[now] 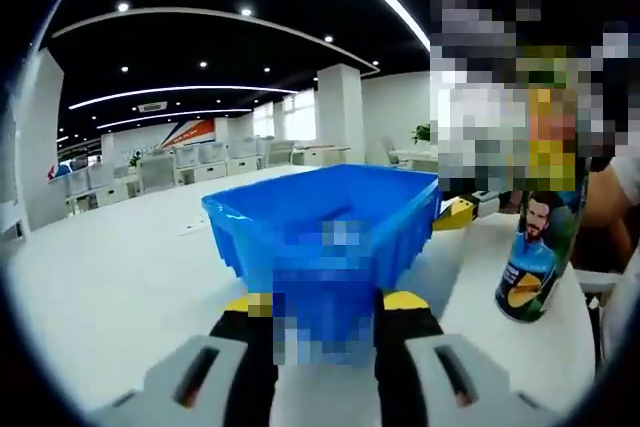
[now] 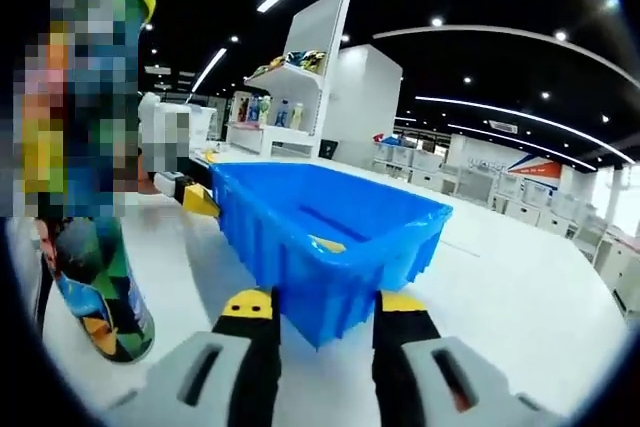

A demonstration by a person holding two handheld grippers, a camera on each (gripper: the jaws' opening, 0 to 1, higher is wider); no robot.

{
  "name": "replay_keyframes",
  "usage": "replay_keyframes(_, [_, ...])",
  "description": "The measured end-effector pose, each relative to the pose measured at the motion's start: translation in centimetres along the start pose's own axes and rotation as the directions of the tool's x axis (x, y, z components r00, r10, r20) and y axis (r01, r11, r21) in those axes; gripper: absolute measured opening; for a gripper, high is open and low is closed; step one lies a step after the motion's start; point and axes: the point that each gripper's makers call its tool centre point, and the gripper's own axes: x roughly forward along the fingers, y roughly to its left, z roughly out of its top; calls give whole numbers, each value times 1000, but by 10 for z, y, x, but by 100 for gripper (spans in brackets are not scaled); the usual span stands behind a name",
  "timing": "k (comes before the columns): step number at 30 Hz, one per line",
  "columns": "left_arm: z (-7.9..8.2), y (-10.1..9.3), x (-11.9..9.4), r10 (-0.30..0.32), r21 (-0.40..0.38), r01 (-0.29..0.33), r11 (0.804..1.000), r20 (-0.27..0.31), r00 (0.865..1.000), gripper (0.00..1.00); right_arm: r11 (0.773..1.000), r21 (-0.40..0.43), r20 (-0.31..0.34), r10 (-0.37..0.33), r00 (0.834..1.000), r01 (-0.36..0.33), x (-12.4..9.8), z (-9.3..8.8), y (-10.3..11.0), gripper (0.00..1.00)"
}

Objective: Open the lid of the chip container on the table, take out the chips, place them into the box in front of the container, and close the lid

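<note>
A: Any text readable?
B: None. Chip container (image 1: 537, 257) label has printed graphics and a figure, but lettering is blurred or mosaicked in both views.
A: Background signs?
B: Wall banner (image 1: 188, 132) in the left gripper view, another (image 2: 533, 169) in the right; too small to read.
</note>
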Motion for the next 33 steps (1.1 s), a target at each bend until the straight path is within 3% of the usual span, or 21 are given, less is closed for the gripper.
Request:
replay_keyframes(7, [5, 14, 19, -4, 12, 5, 1000, -15, 1000, 38, 1000, -10, -12, -5, 1000, 5, 13, 0, -17, 34])
replay_keyframes(20, [-6, 36, 53, -11, 5, 12, 1000, -64, 998, 38, 1000, 2, -63, -4, 998, 4, 40, -18, -44, 34])
replay_keyframes(24, [-16, 36, 57, -13, -8, 13, 1000, -77, 997, 38, 1000, -3, -81, -2, 997, 2, 43, -26, -46, 35])
replay_keyframes(33, [-14, 38, 57, -1, 6, 1, 1000, -68, 998, 39, 999, -32, -79, -1, 997, -2, 46, -27, -48, 36])
